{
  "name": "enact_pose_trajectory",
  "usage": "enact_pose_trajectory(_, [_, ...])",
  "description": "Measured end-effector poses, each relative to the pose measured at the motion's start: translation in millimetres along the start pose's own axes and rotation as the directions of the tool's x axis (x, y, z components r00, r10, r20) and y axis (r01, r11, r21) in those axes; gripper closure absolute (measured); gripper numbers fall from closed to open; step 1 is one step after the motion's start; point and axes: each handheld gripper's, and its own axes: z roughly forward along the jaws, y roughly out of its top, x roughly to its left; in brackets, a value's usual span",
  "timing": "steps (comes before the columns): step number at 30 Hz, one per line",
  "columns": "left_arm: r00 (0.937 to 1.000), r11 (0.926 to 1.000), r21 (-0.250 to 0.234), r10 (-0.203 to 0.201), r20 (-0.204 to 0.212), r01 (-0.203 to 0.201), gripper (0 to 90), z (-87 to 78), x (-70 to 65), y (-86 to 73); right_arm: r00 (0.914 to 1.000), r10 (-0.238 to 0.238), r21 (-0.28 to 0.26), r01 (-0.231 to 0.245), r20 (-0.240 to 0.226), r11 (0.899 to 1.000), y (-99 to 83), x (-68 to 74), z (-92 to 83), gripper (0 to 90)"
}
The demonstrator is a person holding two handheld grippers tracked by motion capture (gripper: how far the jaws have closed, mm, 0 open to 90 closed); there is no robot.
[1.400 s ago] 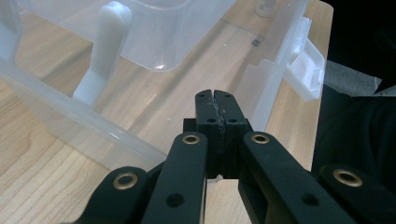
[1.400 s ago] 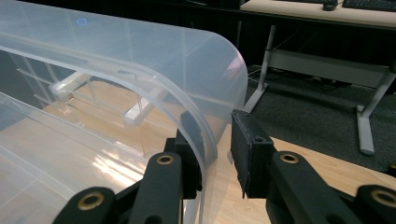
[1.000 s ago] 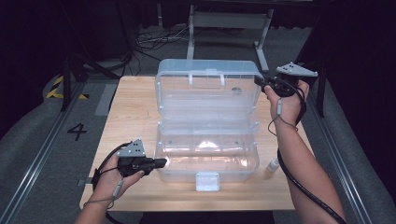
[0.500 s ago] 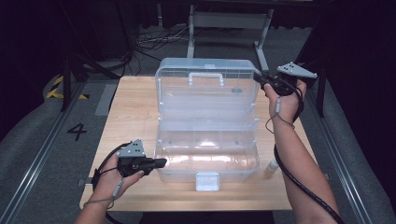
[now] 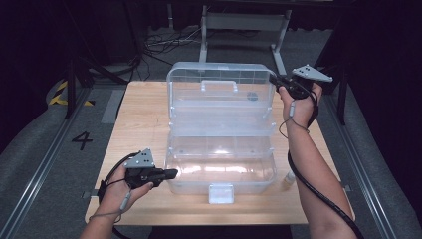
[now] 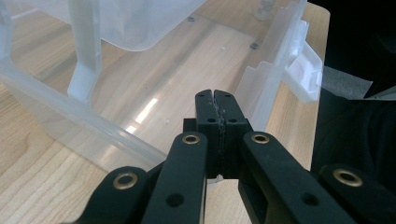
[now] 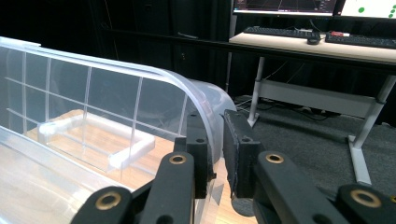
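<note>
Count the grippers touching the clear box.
2. The left gripper, shut, rests against the clear box's near left end; the right gripper straddles the far right corner of its lid.

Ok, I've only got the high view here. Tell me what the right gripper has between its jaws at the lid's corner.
Observer: In the right gripper view, the right gripper straddles the curved corner rim of the clear lid, with one jaw inside and one outside.
Operator: Say whether it's gripping.
Observer: Its jaws have just been closing, but a gap shows beside the outer jaw, so it's not clamped yet.
Operator: Now check the left gripper.
Observer: In the left gripper view, the left gripper is shut on nothing and points at the side wall of the box base.
</note>
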Motion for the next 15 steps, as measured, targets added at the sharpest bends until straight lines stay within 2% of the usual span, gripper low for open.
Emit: enact_pose_trajectory(15, [1.0000, 1.0000, -0.003, -0.004, 0.006, 0.005, 90.0, 0.0, 0.7, -0.4, 0.9999, -0.014, 0.009, 0.014, 0.009, 1.000, -3.7, -5.6, 15.4, 83.1])
